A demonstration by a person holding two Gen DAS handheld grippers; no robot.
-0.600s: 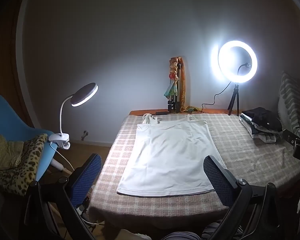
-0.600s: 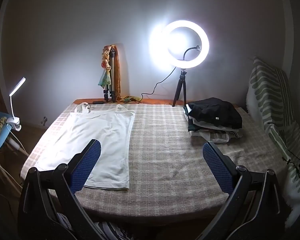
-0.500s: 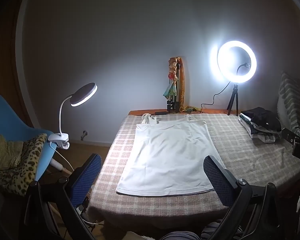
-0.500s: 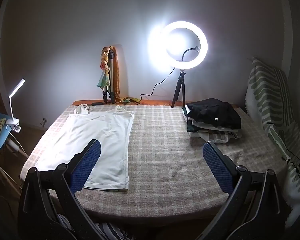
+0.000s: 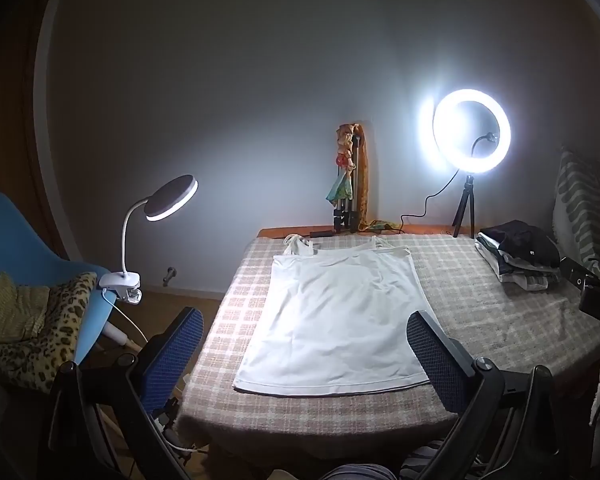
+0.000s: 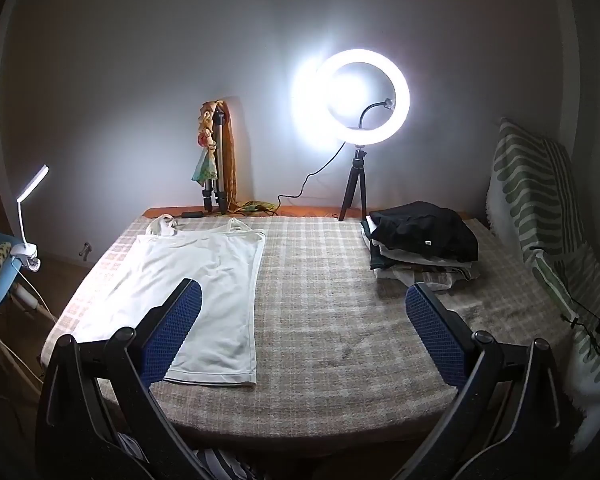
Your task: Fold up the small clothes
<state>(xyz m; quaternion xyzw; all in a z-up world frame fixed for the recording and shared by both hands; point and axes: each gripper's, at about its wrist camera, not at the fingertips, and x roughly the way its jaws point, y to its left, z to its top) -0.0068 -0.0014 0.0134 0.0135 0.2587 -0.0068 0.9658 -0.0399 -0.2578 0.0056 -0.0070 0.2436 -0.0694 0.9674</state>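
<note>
A white strappy top [image 5: 340, 316] lies flat on the checked table cloth [image 5: 480, 316], straps toward the wall, hem toward me. It also shows in the right wrist view [image 6: 196, 280] on the table's left half. My left gripper [image 5: 304, 348] is open and empty, held above the table's near edge in front of the hem. My right gripper [image 6: 302, 320] is open and empty, above the near edge to the right of the top. A pile of folded clothes [image 6: 420, 240], black on top, sits at the back right.
A lit ring light on a tripod [image 6: 356, 132] and a folded tripod with a scarf [image 6: 216, 168] stand at the table's far edge. A clip lamp [image 5: 156, 216] and blue chair [image 5: 24, 256] stand left. A striped cushion [image 6: 540, 208] lies right.
Both grippers have drifted slightly; the view of the table barely shifts. The top and the pile have not moved.
</note>
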